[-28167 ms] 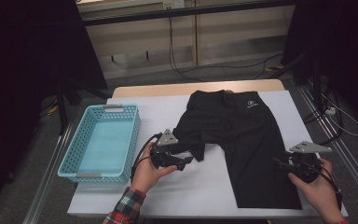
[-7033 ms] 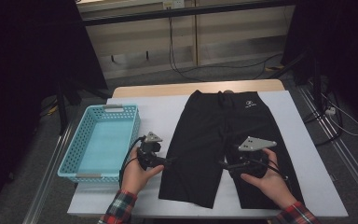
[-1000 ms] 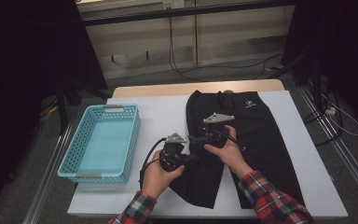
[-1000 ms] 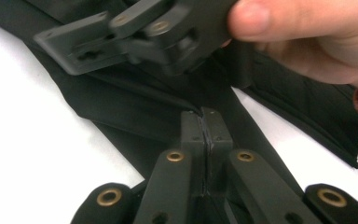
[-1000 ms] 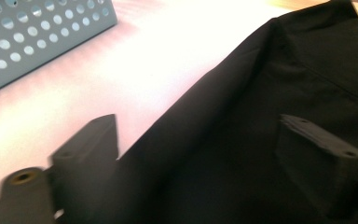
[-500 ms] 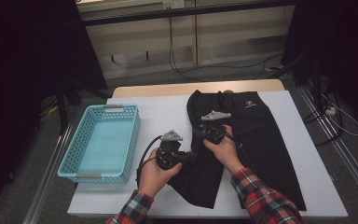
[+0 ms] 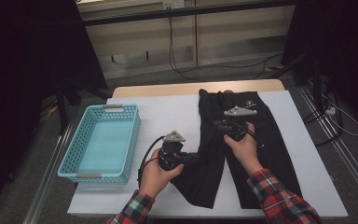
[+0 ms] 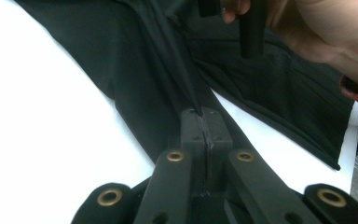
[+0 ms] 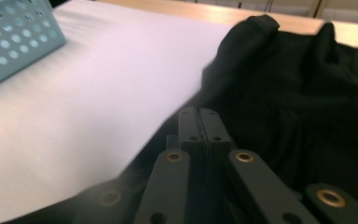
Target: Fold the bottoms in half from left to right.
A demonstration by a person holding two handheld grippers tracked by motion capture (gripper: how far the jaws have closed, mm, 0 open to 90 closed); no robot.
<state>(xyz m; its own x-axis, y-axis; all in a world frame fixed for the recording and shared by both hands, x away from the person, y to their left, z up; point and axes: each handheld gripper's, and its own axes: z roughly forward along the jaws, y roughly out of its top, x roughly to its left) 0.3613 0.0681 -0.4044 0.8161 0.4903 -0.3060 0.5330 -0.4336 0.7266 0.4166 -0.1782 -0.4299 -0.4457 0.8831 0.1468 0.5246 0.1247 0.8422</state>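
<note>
Both hands have carried the left trouser leg rightward, folding it toward the other. Black trousers point(image 7: 242, 149) lie lengthwise on the white counter point(image 7: 168, 116), waistband far. The left tool point(image 8: 204, 122) pinches a taut fabric ridge; the right tool point(image 9: 199, 122), farther up, is clamped on cloth. Its view shows the blue basket point(image 9: 9, 37).

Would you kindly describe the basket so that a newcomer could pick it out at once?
Start from the white table. On its left side, apart from the black trousers spread on the right, stands the basket. It is the one light blue thing there: rectangular, with perforated walls, and nothing inside.
</note>
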